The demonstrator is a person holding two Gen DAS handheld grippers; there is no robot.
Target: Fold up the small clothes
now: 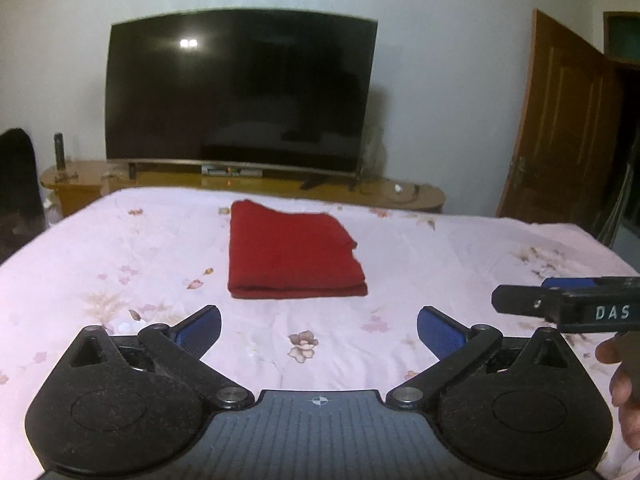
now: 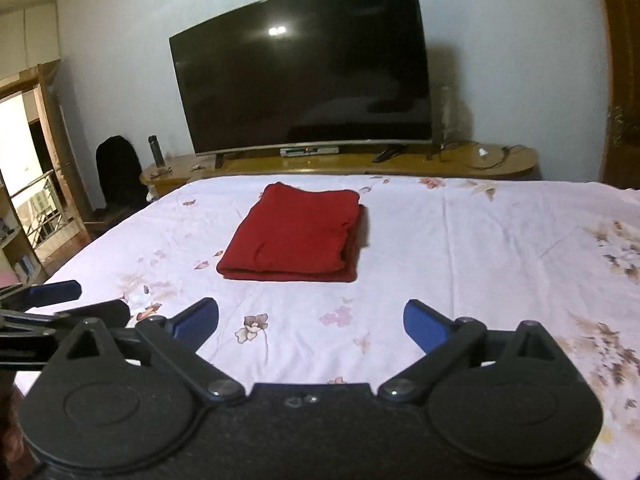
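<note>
A red cloth (image 1: 294,251) lies folded into a neat rectangle on the pale floral bedsheet (image 1: 120,248), and nothing touches it. My left gripper (image 1: 319,330) hovers over the near part of the bed, well short of the cloth, jaws wide open and empty. In the right wrist view the same red cloth (image 2: 294,234) lies ahead and slightly left. My right gripper (image 2: 311,324) is also held back from it, open with nothing between its blue pads. The right gripper (image 1: 568,304) shows at the right edge of the left wrist view, with a hand (image 1: 624,384) below it.
A large dark television (image 1: 240,92) stands on a low wooden cabinet (image 1: 256,184) beyond the bed's far edge. A brown door (image 1: 560,120) is open at the right. A dark chair (image 2: 118,172) and a doorway (image 2: 24,184) lie to the left.
</note>
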